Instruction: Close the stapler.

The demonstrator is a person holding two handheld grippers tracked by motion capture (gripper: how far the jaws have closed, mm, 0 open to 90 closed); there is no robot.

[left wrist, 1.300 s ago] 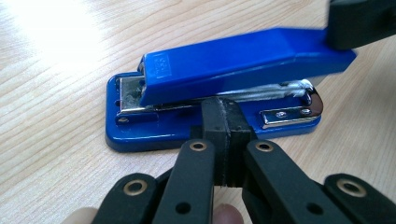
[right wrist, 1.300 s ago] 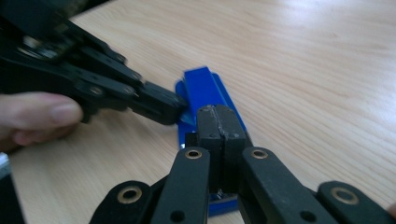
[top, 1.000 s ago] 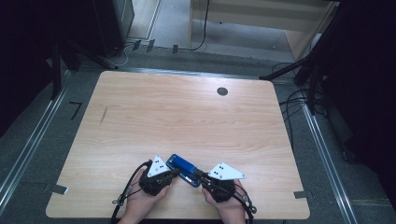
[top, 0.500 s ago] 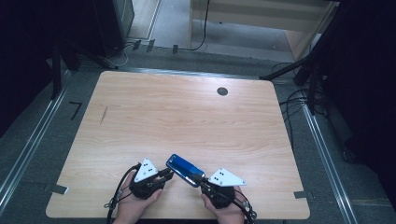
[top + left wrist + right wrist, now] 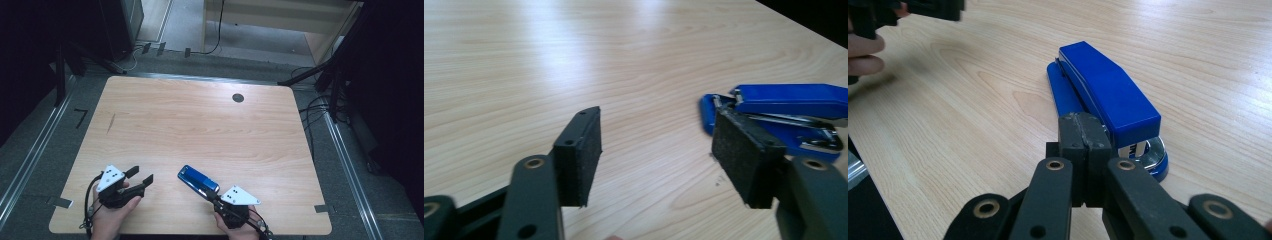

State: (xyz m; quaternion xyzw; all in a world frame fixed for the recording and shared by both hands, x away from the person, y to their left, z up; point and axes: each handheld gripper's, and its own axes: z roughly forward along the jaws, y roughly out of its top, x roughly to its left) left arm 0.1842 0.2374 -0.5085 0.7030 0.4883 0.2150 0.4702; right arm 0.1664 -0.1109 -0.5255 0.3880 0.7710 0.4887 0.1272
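The left gripper [image 5: 141, 178] is held low at the near-left, its jaws pointed to the right in the high view. The jaws have just been opening; they are seen well parted, nothing between the pads [image 5: 583, 155]. The left hand [image 5: 114, 212] is wrapped round the body from below. The right gripper [image 5: 1082, 131] is held at the near edge, jaws pressed pad to pad, nothing clamped. The right hand [image 5: 239, 229] is seen beneath it.
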